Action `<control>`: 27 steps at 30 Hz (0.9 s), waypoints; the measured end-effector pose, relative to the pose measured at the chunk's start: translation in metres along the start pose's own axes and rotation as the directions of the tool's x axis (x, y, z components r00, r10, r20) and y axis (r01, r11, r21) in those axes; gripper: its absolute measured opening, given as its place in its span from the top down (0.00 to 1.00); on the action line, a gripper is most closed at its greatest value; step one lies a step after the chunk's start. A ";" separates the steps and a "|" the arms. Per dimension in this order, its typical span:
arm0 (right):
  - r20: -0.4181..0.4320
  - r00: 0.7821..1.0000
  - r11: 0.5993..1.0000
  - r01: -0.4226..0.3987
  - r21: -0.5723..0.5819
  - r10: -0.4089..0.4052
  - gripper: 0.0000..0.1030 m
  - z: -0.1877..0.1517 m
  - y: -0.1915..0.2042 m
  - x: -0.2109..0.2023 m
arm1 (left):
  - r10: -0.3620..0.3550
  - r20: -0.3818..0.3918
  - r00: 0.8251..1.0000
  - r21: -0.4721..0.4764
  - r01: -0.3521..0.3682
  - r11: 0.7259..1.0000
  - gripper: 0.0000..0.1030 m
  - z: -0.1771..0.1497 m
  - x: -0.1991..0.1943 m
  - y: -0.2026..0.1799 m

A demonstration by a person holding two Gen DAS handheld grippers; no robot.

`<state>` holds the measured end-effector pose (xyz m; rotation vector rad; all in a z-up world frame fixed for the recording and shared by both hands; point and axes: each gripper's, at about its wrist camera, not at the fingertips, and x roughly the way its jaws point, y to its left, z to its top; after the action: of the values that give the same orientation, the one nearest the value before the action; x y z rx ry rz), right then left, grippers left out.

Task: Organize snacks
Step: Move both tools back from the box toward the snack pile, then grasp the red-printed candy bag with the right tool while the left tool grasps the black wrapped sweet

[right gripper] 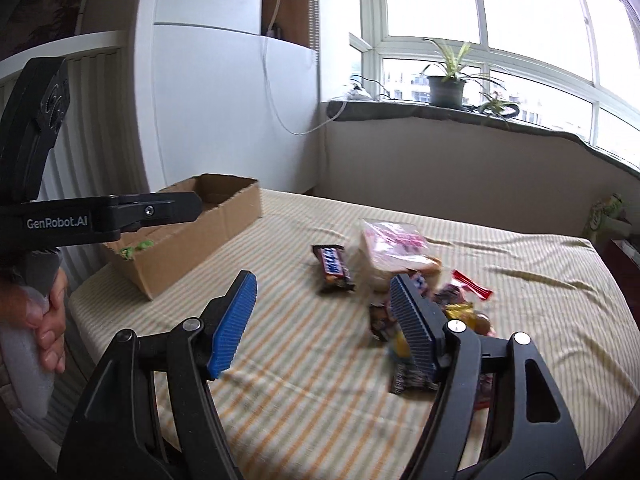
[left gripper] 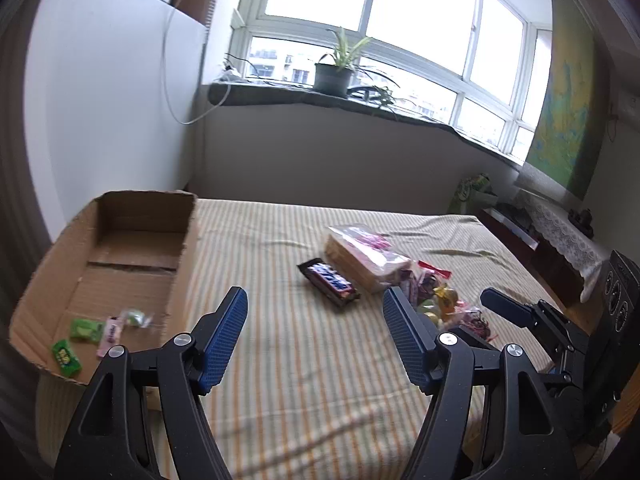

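Left wrist view: the left tool (left gripper: pixel 315 322) is open and holds nothing. The chocolate bar (left gripper: pixel 329 281) lies on the bed (left gripper: pixel 320 380) just ahead, pointing slantwise. The right tool (right gripper: pixel 322 312), open too, looks equally close.

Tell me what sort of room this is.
Most likely a bedroom at home: a bed under a striped sheet, a potted plant on the sill of a wide window, and a wall map.
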<state>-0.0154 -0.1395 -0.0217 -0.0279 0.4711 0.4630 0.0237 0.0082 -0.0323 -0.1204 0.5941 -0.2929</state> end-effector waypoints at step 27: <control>-0.175 0.975 0.986 0.153 0.072 -0.138 0.31 -0.047 -0.103 0.007 | -0.170 -0.283 0.944 0.150 0.219 0.964 0.31 -0.058 0.089 -0.099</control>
<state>0.0145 -0.2354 -0.0752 -0.0196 0.6512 0.2970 0.0376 -0.1150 -0.1088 0.0370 0.8233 -0.5607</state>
